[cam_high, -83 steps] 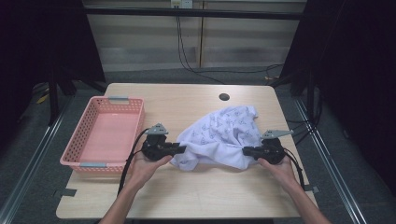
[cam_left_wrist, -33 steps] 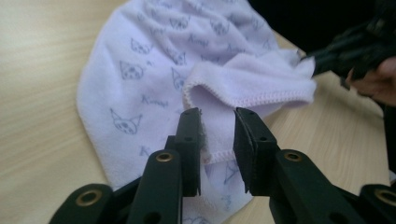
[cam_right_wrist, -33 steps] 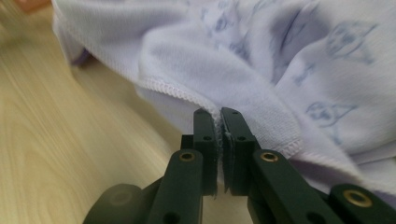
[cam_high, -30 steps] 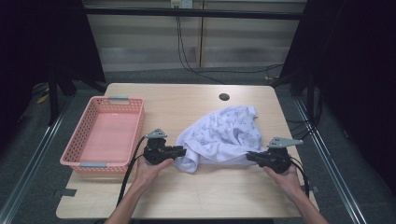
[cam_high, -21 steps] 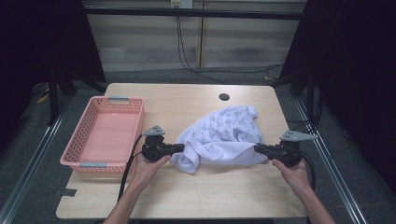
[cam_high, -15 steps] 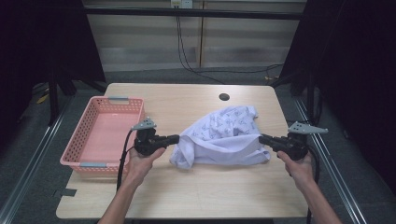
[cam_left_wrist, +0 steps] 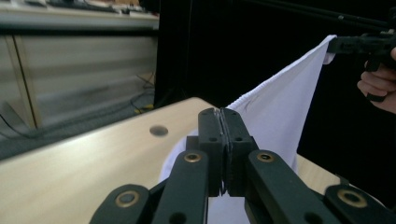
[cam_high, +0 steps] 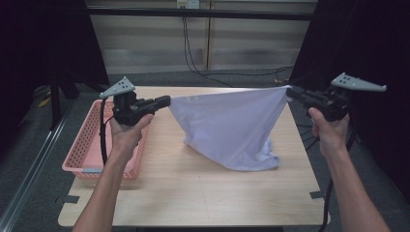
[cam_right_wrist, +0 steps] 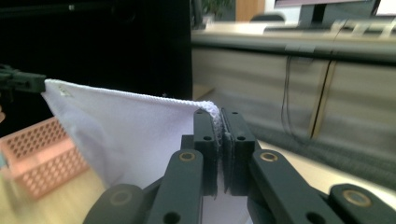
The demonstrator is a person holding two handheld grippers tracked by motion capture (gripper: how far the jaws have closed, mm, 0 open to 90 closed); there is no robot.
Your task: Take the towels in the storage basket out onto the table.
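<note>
The left gripper (cam_high: 167, 100) and the right gripper (cam_high: 290, 90) each pinch a top corner of the white cloth (cam_high: 232, 125). It hangs stretched between them, its bottom resting near the table's (cam_high: 193, 193) right edge.

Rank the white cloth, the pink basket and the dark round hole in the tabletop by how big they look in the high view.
1. White cloth, stretched between both hand-held grippers and raised toward the camera, so it may look bigger than it is.
2. Pink basket, partly hidden by the left forearm.
3. Dark round hole, far the smallest, hidden behind the cloth in the high view.
</note>
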